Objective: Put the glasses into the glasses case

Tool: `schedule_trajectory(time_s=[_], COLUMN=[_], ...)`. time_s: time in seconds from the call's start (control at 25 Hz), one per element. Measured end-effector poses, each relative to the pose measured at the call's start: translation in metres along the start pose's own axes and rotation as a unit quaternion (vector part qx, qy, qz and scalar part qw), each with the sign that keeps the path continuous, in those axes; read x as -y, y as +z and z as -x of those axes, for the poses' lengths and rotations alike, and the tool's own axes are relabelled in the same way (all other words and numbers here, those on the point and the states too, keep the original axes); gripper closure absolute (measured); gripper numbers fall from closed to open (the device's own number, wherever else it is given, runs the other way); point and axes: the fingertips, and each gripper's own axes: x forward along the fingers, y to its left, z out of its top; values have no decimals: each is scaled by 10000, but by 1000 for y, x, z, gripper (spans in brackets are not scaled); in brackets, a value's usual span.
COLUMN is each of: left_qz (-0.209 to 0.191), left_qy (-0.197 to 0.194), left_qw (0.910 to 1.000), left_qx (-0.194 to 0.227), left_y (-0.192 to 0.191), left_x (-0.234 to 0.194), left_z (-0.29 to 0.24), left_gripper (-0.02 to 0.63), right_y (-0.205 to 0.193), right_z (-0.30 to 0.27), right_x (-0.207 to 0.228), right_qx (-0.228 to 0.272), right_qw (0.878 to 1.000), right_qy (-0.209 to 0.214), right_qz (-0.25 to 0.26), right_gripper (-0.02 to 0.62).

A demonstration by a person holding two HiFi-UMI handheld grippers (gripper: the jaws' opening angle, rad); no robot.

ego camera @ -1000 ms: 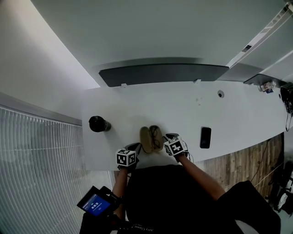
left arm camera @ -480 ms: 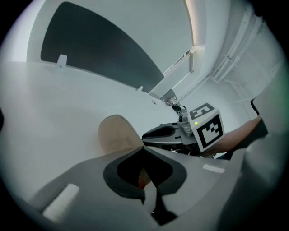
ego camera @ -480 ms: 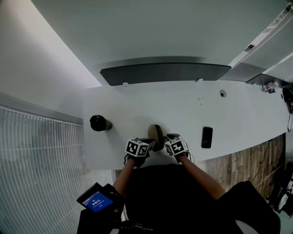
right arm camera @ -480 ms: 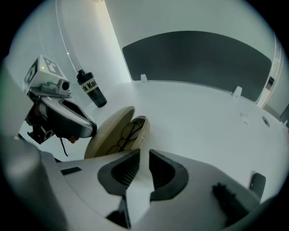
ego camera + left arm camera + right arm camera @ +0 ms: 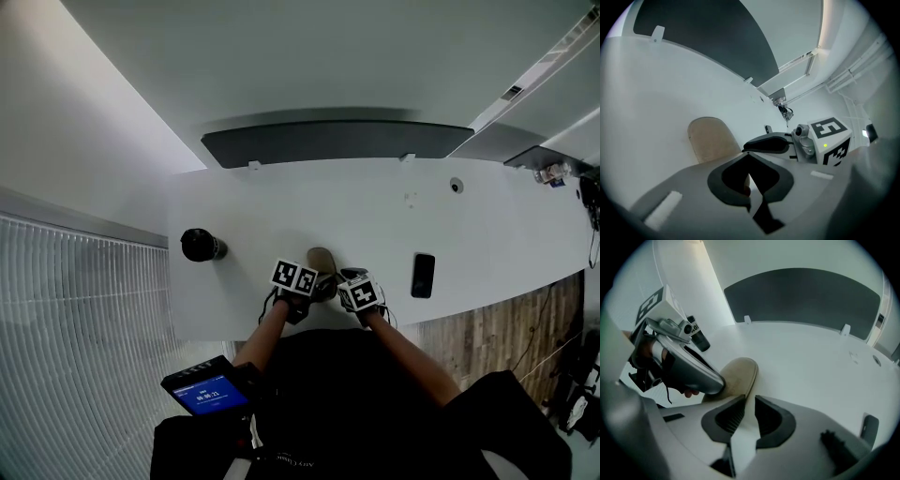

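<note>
Glasses case (image 5: 738, 373) looks light, stiff-shelled and suede-grippy; best pinched across its near end, where right gripper (image 5: 749, 401) jaws, just closing, stand slightly apart; left gripper (image 5: 748, 155) jaws together.

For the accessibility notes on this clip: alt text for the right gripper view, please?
A tan case lies on a white table just beyond the right gripper, whose jaws have just been closing and stand slightly apart with nothing between them. The left gripper reaches in from the left over the case's near edge. A dark panel backs the table.
</note>
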Motion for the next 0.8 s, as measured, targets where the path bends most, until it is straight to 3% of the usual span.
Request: schedule_trajectory(time_s=[0.16, 0.32, 0.48, 0.64, 0.8], left_qz=[42, -262, -556, -1240, -1914], left_qy=[-59, 62, 55, 12, 543], left_qw=[9999, 9995, 9959, 9804, 9565], left_qx=[86, 153, 714, 1531, 2132], left_y=[0, 0, 15, 24, 9], left_x=[0, 2, 13, 37, 36], left_z=[0, 5, 31, 75, 109], left_gripper=[600, 598, 598, 598, 598], right_y=[-2, 4, 30, 62, 49], right_z=[-3, 8, 29, 69, 84], right_x=[2, 1, 3, -9, -13], right_qx=[-19, 12, 518, 1481, 1828], right_qw=[9999, 9998, 9980, 9867, 9800], right_qy=[30, -36, 32, 471, 745], right_qz=[-96, -184, -363, -477, -251], right_gripper=[525, 525, 525, 526, 529])
